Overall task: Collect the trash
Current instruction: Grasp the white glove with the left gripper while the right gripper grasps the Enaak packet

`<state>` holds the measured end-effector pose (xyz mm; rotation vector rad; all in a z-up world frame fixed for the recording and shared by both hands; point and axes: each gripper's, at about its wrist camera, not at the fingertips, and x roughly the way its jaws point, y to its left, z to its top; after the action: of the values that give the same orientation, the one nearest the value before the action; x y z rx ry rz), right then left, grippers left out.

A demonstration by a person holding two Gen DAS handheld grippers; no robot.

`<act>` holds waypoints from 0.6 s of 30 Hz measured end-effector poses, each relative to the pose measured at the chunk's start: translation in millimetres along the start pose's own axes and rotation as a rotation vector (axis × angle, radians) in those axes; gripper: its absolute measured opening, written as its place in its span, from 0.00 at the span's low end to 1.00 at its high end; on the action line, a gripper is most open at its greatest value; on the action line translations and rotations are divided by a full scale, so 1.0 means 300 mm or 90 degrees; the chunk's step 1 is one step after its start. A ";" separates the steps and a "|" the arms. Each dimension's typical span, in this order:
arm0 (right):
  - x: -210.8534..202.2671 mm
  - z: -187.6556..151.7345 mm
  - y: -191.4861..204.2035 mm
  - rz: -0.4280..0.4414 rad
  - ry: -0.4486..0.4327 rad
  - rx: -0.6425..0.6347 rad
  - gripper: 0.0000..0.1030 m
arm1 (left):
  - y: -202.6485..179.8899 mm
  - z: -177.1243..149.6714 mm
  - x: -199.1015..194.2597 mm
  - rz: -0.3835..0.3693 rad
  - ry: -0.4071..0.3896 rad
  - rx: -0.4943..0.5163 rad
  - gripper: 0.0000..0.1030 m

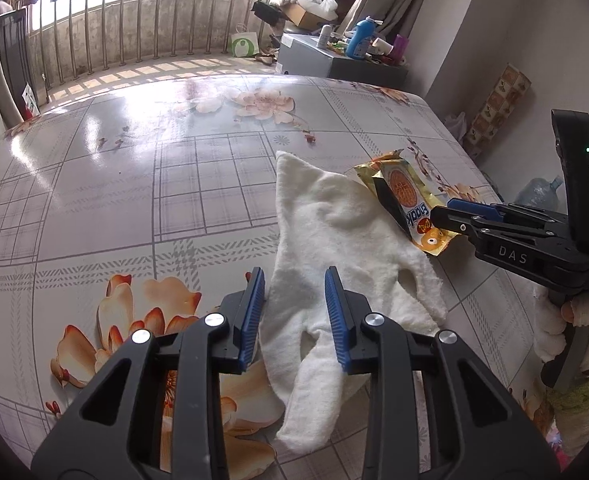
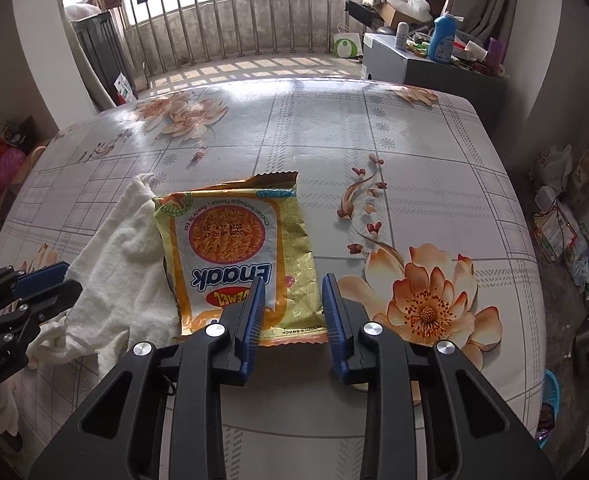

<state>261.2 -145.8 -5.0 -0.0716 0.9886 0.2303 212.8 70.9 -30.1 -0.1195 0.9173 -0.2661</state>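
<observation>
A yellow Enaak snack packet lies on the flowered table, its left side overlapping a white cloth. My right gripper has closed onto the packet's near end, one pad on top of it and the other at its right edge. In the left wrist view the right gripper pins the packet at its lower corner. My left gripper is shut on the white cloth, which fills the gap between its blue pads. The left gripper shows at the left edge of the right wrist view.
A grey cabinet crowded with bottles stands beyond the table's far right corner, in front of window bars. A water jug and bags sit on the floor to the right. A gloved hand holds the right gripper.
</observation>
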 end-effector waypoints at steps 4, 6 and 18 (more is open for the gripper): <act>-0.015 -0.025 -0.020 0.006 -0.001 0.019 0.09 | -0.021 -0.007 0.004 -0.015 0.001 0.008 0.23; -0.025 -0.044 -0.033 0.014 -0.004 0.038 0.06 | -0.030 -0.015 0.005 -0.015 -0.001 0.011 0.17; -0.155 -0.208 -0.166 0.098 -0.026 0.180 0.04 | -0.043 -0.043 -0.071 -0.044 -0.017 -0.015 0.01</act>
<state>196.9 -212.0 -2.8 0.2675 0.9777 0.2291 188.0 64.4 -18.7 -0.1770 0.8903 -0.3170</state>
